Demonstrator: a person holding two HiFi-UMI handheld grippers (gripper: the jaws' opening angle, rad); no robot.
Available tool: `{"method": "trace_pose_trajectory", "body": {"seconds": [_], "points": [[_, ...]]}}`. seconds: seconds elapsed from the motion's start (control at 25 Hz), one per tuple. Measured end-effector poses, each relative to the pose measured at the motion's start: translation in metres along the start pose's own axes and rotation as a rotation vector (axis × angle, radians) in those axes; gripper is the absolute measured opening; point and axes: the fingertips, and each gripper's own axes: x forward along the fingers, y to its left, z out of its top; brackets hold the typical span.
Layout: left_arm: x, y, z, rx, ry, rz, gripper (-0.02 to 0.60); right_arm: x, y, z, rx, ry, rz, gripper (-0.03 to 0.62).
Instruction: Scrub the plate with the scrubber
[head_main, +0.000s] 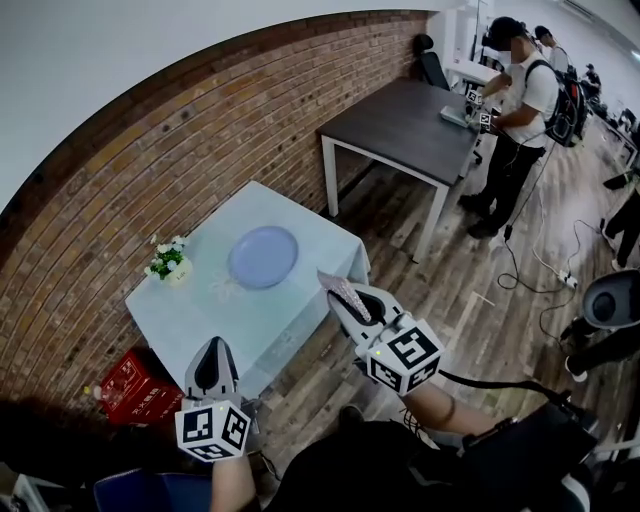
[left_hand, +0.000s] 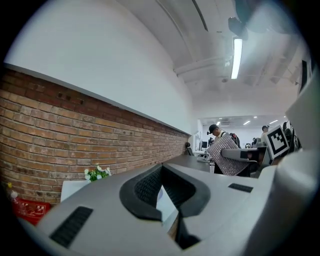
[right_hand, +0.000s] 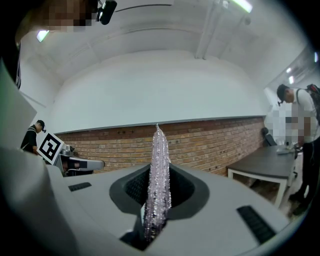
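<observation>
Head view: spotting the plate (head_main: 263, 256) lying flat on the pale-clothed table (head_main: 300, 325), roughly mid-top, with a small flower pot (head_main: 167, 264) just to its left, well apart from both grippers. Looks round, shallow, smooth and lilac. Judging it rigid and light, probably slick, so likely to skate or spin on the cloth under sideways strokes. Can't tell plastic from ceramic, so treating it as breakable. Best hold, by this read: pin the near rim from above or pinch the rim edge with the free gripper, never the middle, keeping the well open for scrubbing. Already holding the scrubber (right_hand: 159, 180), clamped edge-on in the right gripper (head_main: 350, 303), pinched low between the pads with most of its length sticking out past the tips. Reads as a thin, sparkly mesh pad, soft, floppy and near weightless. Expecting it to fold under load, so go for flat-face contact and light pressure, not tip jabs. Seeing the left gripper (head_main: 213, 345) with jaws together on nothing; needs opening before taking the rim. Holding both level near the table's near edge, not over the plate. Further out: red crate (head_main: 135, 385) on the floor by the left corner, brick wall (head_main: 200, 130) behind, dark table (head_main: 400, 125) and a standing person (head_main: 520, 100) off right, well clear. No scrubbing contact yet.
</observation>
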Motion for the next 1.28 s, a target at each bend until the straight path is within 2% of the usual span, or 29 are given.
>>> {"method": "trace_pose_trajectory", "body": {"seconds": [0.4,0.76,1.28], "points": [[0.045,-0.004,-0.005,0.019,0.016,0.034,0.011,0.038,-0.051,-0.009,0.027,0.020,0.032,0.064],[0.104,0.031,-0.026,-0.012,0.047,0.032,0.011,0.099,-0.072,-0.024,0.010,0.080,0.048,0.064],[0.191,0.100,-0.034,-0.055,0.071,0.023,0.011,0.218,-0.089,-0.039,-0.021,0.161,0.092,0.064]]}}
